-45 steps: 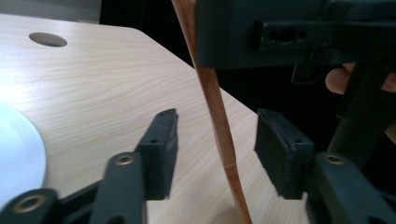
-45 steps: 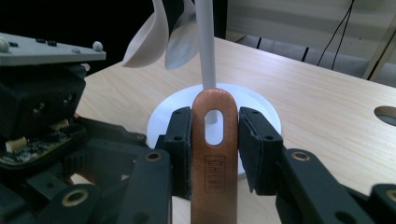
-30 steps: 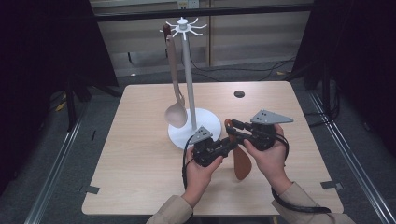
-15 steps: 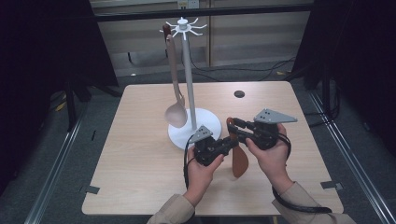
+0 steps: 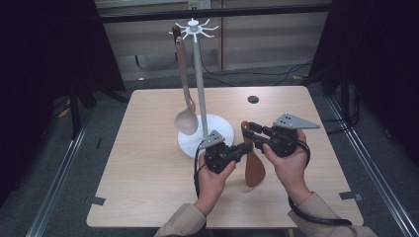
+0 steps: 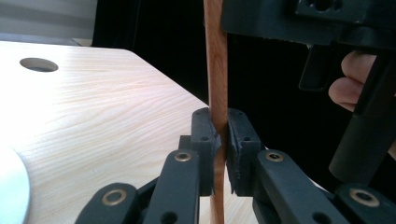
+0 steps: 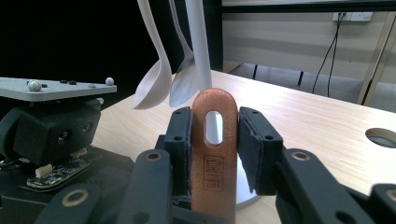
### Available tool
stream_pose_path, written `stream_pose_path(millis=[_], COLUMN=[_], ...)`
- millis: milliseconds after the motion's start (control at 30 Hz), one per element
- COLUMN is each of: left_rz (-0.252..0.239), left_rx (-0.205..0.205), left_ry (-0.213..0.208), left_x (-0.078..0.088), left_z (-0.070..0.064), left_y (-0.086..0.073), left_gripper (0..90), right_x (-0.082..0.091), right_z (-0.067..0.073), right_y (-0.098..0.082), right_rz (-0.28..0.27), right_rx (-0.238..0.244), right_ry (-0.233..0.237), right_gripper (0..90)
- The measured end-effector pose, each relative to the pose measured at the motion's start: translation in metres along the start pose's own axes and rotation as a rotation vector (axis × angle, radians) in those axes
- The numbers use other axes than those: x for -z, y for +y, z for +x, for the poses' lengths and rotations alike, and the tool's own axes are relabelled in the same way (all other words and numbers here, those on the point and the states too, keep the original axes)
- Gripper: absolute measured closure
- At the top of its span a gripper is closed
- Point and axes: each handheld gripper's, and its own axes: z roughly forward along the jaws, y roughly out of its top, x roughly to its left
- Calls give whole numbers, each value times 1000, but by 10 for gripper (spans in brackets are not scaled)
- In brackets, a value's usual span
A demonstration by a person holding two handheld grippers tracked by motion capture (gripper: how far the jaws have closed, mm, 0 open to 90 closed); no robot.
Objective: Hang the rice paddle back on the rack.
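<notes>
Both grippers have the brown wooden spatula (image 5: 254,165) between them above the tabletop (image 5: 148,187), just in front of the white rack's base (image 5: 225,129). My right gripper (image 7: 215,140) pinches the handle end, its pads flat against either side of the hanging slot. My left gripper (image 6: 222,140) has just been closing on the handle edge-on, and its pads now press on the wood.

I judge the work about half done: a pale spoon (image 5: 186,118) already hangs from the rack's hooks (image 5: 193,28), while the spatula is lifted and held by both grippers but not yet hung.

From the high view I get the whole rack and the spatula's blade; the right gripper view gives me the slot and the stamped mark below it, and the left gripper view the closed pinch.
</notes>
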Motion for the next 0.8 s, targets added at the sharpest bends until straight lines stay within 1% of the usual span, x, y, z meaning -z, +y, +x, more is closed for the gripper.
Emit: stream_pose_path(millis=[100,167,200,267,300,333,367,400,433,467,500,533,600,633,767,800], left_rz=[2,3,-1,0,-1,0,0,0,-1,-1,-3,-2,-5,-5,-4,-7], left_rx=[10,3,5,3,-1,-1,7,6,7,9,11,12,10,12,0,5], left_ry=[0,-2,-3,-6,-5,-5,-4,-5,-5,3,3,8,13,18,44,49], left_x=[1,2,3,4,5,6,8,9,10,12,14,16,21,23,34,36], left_z=[0,1,1,1,1,1,2,3,4,5,7,8,10,12,18,19], left_y=[0,1,2,4,5,5,5,6,6,6,6,7,8,9,14,15], left_gripper=[831,831,831,830,831,830,830,830,830,830,830,830,830,830,829,829], right_x=[-1,-2,-3,-4,-5,-5,-4,-4,-4,-5,-5,-6,-7,-7,-6,-6], right_z=[0,1,2,2,1,0,0,-1,-2,-3,-3,-4,-5,-6,-13,-14], right_y=[0,-1,-1,-1,-2,-2,-1,-1,-1,-1,-2,-3,-5,-6,-10,-11], right_rz=[-1,3,5,13,5,3,5,2,2,15,27,23,35,36,42,48], right_rx=[1,6,13,-5,-11,-5,-2,-5,-9,-8,-8,0,15,9,15,14], right_ry=[6,6,-8,-24,-26,-26,-26,-32,-33,-32,-26,-27,-37,-46,-59,-62], right_gripper=[667,650,582,478,451,432,405,370,326,297,278,259,219,208,173,165])
